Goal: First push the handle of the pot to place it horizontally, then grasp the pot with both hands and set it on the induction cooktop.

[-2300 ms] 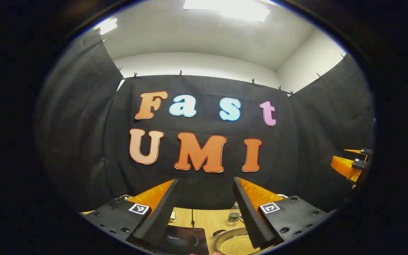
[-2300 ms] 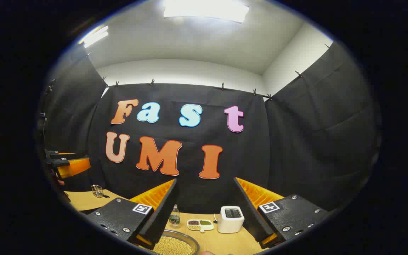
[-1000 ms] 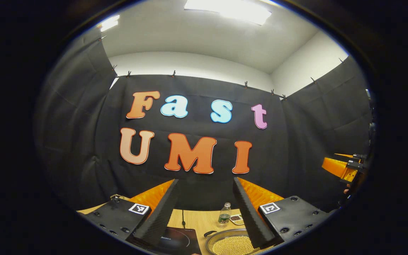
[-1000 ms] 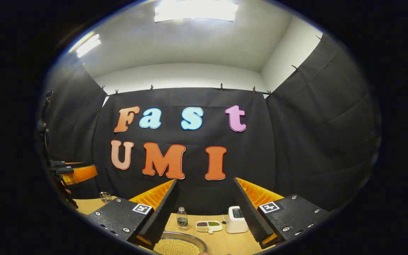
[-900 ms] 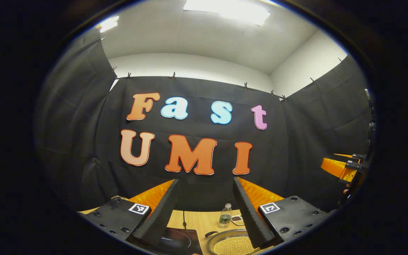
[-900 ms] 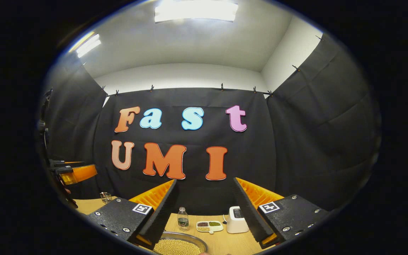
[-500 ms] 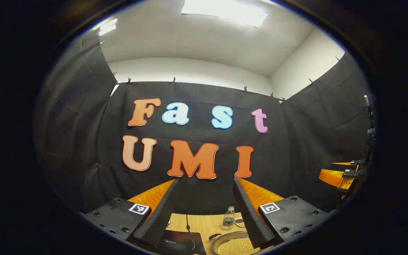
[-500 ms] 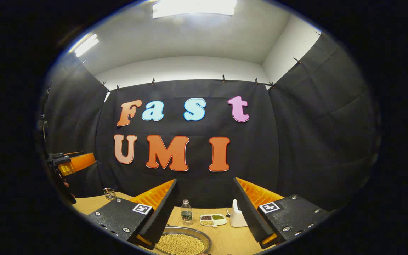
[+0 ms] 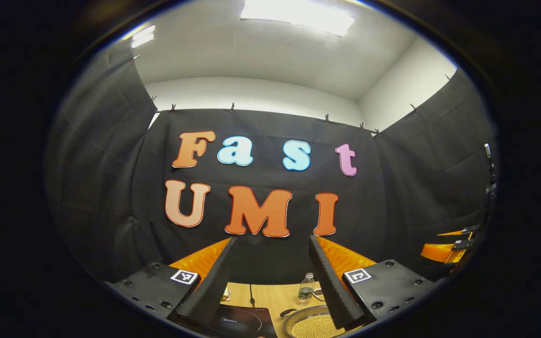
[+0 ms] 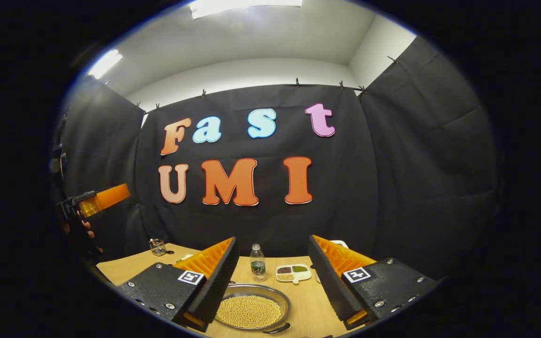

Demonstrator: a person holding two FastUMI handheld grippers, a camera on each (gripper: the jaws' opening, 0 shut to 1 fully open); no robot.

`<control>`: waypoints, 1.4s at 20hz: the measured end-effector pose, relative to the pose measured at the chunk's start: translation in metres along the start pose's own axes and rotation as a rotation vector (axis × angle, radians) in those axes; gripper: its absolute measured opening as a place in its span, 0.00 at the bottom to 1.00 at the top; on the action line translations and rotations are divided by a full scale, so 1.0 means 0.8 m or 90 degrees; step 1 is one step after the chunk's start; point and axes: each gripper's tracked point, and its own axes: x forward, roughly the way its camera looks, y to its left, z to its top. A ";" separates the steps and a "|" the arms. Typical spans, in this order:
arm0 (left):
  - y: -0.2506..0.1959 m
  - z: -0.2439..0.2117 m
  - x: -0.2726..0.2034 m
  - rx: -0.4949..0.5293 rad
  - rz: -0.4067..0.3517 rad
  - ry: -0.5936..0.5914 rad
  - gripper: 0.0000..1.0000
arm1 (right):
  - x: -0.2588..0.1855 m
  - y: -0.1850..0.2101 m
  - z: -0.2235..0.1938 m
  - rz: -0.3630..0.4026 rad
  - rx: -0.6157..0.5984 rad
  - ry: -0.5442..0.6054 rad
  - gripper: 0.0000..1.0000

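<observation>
A shallow metal pot (image 10: 251, 311) full of pale beans sits on the wooden table (image 10: 308, 310), with a dark handle (image 10: 277, 328) at its near right. My right gripper (image 10: 272, 239) hangs open above and short of it, nothing between its fingers. In the left gripper view the pot (image 9: 310, 325) lies at the bottom, partly behind a finger, with a dark handle (image 9: 288, 311) on its far left. The black induction cooktop (image 9: 235, 321) is just left of it. My left gripper (image 9: 273, 239) is open and empty, held above both.
A small water bottle (image 10: 257, 263) and a white divided dish (image 10: 293, 272) of beans stand behind the pot. A glass jar (image 10: 157, 246) is at the table's far left. A hand (image 10: 80, 230) holds the left gripper's body (image 10: 96, 199) at the left edge.
The right gripper has tipped downward, so the table and the whole pot have come into its view. The left gripper has barely moved. Both stay open.
</observation>
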 end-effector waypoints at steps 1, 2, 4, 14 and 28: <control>0.001 0.001 -0.001 0.003 0.003 -0.001 0.98 | 0.000 0.001 -0.008 0.004 0.003 0.010 0.89; 0.000 0.000 -0.003 0.004 0.004 -0.002 0.97 | 0.000 0.003 -0.015 0.009 0.006 0.021 0.88; -0.001 0.001 -0.005 0.006 0.003 -0.001 0.97 | -0.001 0.006 -0.031 0.019 0.014 0.042 0.81; 0.018 -0.003 -0.012 0.010 0.023 -0.007 0.97 | 0.000 0.045 -0.133 0.079 0.054 0.187 0.39; 0.097 -0.029 -0.008 0.005 0.092 -0.004 0.97 | -0.052 0.091 -0.355 0.112 0.187 0.541 0.00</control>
